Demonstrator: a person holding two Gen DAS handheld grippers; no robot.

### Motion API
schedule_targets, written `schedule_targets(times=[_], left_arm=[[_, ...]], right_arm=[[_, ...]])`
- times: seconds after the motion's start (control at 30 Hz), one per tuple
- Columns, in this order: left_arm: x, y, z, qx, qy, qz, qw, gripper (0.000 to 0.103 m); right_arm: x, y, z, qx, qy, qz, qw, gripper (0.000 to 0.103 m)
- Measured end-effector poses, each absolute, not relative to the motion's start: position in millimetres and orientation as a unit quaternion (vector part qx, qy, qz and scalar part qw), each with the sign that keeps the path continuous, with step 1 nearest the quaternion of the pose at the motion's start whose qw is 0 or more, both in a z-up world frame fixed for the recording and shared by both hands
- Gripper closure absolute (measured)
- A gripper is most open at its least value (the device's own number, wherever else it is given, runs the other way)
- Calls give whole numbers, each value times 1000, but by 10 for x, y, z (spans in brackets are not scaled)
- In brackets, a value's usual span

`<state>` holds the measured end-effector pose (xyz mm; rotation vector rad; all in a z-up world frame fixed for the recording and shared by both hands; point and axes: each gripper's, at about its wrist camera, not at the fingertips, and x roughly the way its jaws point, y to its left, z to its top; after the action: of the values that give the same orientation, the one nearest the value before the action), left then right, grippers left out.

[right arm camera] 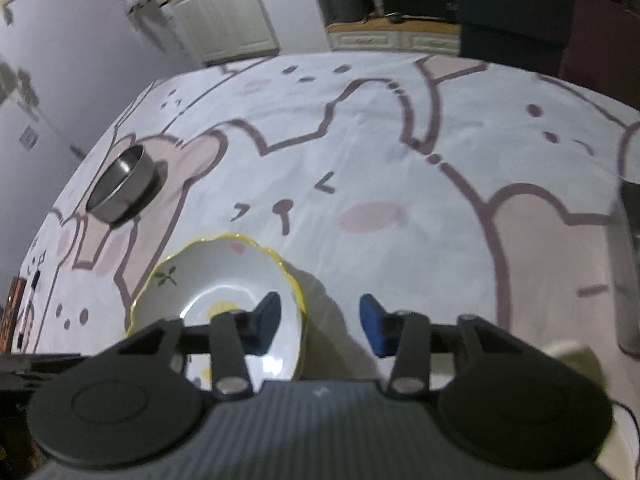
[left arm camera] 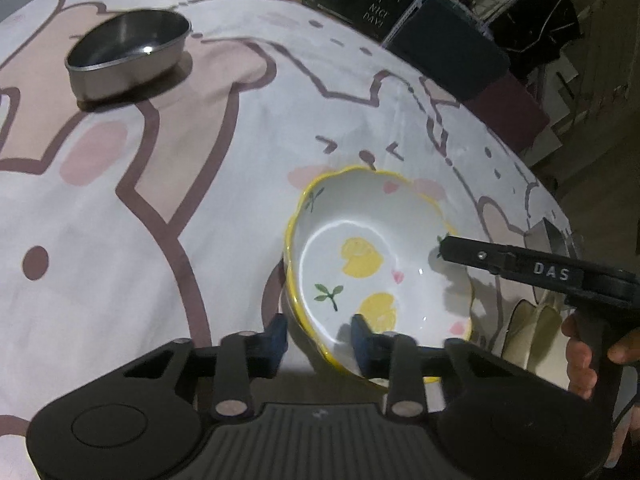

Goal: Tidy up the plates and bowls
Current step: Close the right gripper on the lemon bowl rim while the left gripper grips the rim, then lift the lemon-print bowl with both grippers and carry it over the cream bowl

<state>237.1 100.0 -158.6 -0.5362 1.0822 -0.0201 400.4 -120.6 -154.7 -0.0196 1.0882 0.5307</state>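
Observation:
A white scalloped bowl [left arm camera: 372,248] with a yellow rim and lemon pictures sits on the cartoon-print tablecloth [left arm camera: 208,184]. My left gripper [left arm camera: 320,334] straddles its near-left rim, one blue pad outside and one inside, with a gap to the rim on both sides. My right gripper [right arm camera: 320,314] straddles the opposite rim of the same bowl [right arm camera: 224,276] in the same way, and its pads are apart from the rim. One of the right gripper's fingers [left arm camera: 472,254] reaches over the bowl's right edge. A steel bowl [left arm camera: 128,52] stands apart at the far left.
A grey metal object [right arm camera: 628,260] and a cream-coloured thing [right arm camera: 572,352] lie at the cloth's right side. A person's hand [left arm camera: 580,360] holds the right gripper's handle. Dark furniture [left arm camera: 452,44] stands beyond the table's far edge. The steel bowl [right arm camera: 124,184] is near the left edge.

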Motion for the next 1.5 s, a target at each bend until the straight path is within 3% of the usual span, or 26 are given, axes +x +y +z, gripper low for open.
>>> schedule_targets(times=[0.27,0.73,1.5], left_arm=[[2414,1044,-1640,-263,517,-13,814,78],[2365,940,-1541,-201,511,-3,836,87],[1977,247,-742,-169,428,-55,886,89]], right_arm=[[4055,-995,-1759,-45,537,277,795,88],[3827,-995,-1591,-60,521,270,808,93],[3086,-1855,-863,4,460,220,860,93]])
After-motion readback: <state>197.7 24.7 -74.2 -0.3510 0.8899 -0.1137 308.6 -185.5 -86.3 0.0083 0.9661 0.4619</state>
